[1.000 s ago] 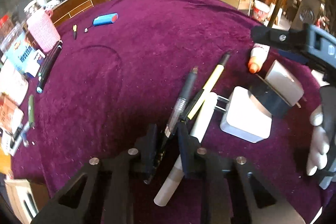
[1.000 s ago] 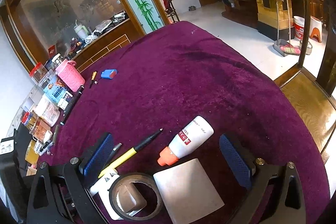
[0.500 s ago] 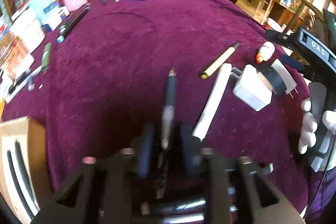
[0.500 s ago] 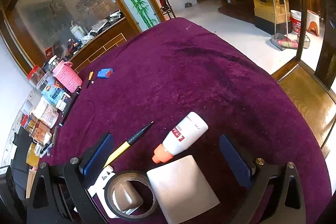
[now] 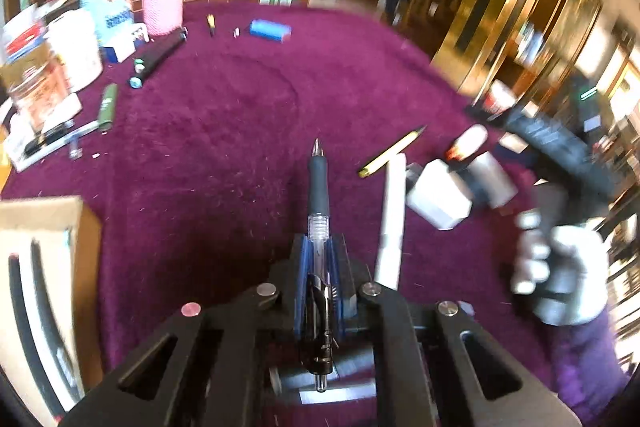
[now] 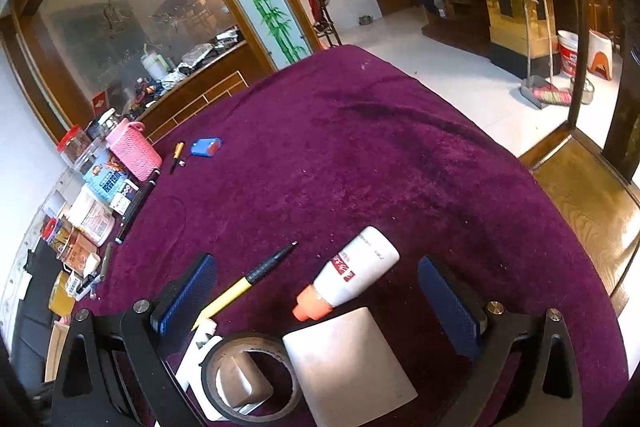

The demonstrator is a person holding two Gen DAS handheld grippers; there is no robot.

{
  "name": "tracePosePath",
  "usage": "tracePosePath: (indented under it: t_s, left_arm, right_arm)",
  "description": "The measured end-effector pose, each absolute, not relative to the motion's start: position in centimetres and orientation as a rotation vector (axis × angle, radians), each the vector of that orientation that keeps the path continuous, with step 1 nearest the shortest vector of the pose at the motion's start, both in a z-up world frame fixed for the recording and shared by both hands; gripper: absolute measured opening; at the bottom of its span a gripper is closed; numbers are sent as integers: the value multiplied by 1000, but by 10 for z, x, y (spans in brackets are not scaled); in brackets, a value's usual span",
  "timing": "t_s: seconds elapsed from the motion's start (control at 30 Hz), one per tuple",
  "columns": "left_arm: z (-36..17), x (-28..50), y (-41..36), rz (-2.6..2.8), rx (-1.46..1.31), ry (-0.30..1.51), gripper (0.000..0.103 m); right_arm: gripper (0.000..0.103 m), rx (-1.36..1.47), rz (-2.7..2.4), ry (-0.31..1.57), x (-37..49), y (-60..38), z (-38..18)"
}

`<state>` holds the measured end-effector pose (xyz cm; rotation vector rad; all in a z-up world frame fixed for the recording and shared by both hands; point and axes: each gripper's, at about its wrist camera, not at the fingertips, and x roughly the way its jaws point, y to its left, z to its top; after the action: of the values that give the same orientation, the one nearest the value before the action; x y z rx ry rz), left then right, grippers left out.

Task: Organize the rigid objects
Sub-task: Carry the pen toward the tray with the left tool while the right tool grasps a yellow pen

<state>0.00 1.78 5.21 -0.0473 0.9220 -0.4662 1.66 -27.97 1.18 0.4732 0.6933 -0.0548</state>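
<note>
My left gripper (image 5: 320, 263) is shut on a black pen with a clear barrel (image 5: 319, 187). It holds the pen above the purple tablecloth, tip pointing away. A yellow-and-black pen (image 5: 390, 151) (image 6: 244, 285), a white tube (image 5: 392, 219), white chargers (image 5: 438, 199) and a black tape roll (image 6: 252, 379) lie to the right. My right gripper (image 6: 316, 295) is open over a white glue bottle with an orange cap (image 6: 348, 275) and a white block (image 6: 348, 363). It also shows in the left wrist view (image 5: 560, 147), held by a gloved hand.
A wooden organizer box (image 5: 44, 291) stands at the near left. Boxes, jars and a pink knitted holder (image 5: 162, 1) line the far left edge. A blue case (image 5: 270, 30), markers (image 5: 158, 57) and a green pen (image 5: 107, 105) lie near them. A wooden chair (image 6: 588, 187) stands right of the table.
My left gripper lifted the black pen off the cloth away from the yellow pen and white tube, and swung left. My right gripper stayed open over the glue bottle.
</note>
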Motion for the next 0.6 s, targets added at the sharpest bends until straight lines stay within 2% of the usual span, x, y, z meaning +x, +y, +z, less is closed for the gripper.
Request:
tracePosePath:
  t_s: [0.2, 0.33, 0.53, 0.6]
  left_arm:
    - [101, -76, 86, -499, -231, 768, 10]
    - [113, -110, 130, -463, -312, 707, 10]
    - [109, -127, 169, -407, -342, 682, 11]
    - [106, -127, 175, -408, -364, 683, 11]
  right_arm:
    - [102, 405, -49, 640, 12, -268, 20]
    - [102, 348, -75, 608, 7, -259, 28]
    - [101, 361, 88, 736, 24, -229, 46]
    - [96, 357, 155, 835, 41, -215, 47]
